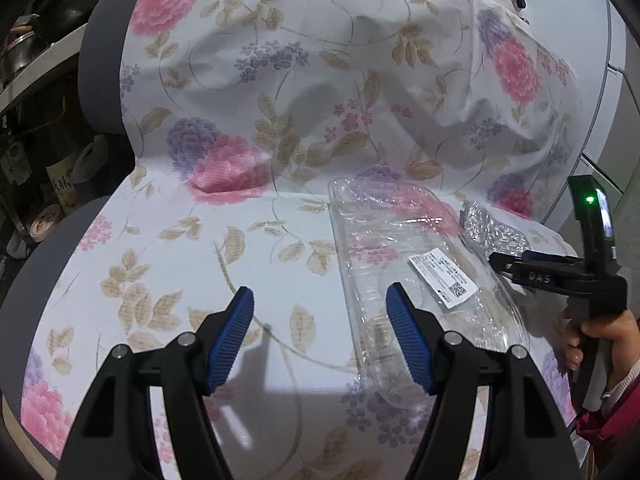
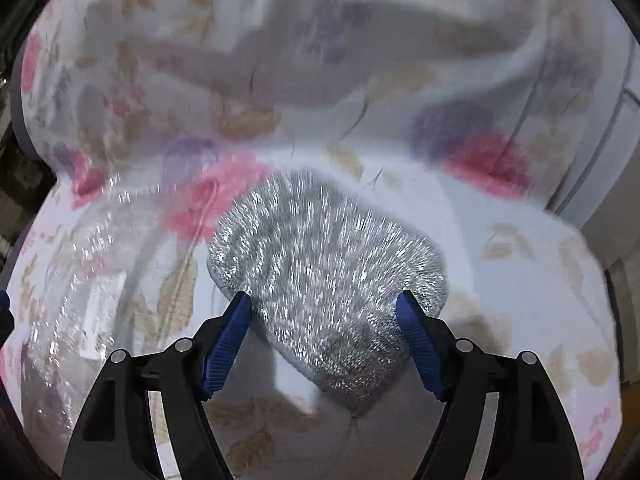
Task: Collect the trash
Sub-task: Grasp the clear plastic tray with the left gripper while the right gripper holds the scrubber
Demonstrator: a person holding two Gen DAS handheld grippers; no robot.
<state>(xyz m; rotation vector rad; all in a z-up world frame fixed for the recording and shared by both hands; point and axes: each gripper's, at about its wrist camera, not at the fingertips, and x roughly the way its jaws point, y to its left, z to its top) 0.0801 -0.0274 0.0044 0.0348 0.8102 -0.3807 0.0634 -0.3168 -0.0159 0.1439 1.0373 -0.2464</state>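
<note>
The right gripper (image 2: 324, 340) stands wide open with nothing clamped, its blue pads either side of the near end of a silvery foil pouch (image 2: 320, 264) lying on the flowered chair cover (image 2: 520, 264). The left gripper (image 1: 320, 332) is likewise open and empty, its right pad over the near left edge of a clear plastic wrapper (image 1: 404, 256) just left of the pouch. To grip well, I judge each should sink until the pads straddle only its own piece, then close without pinching the cloth beneath.
</note>
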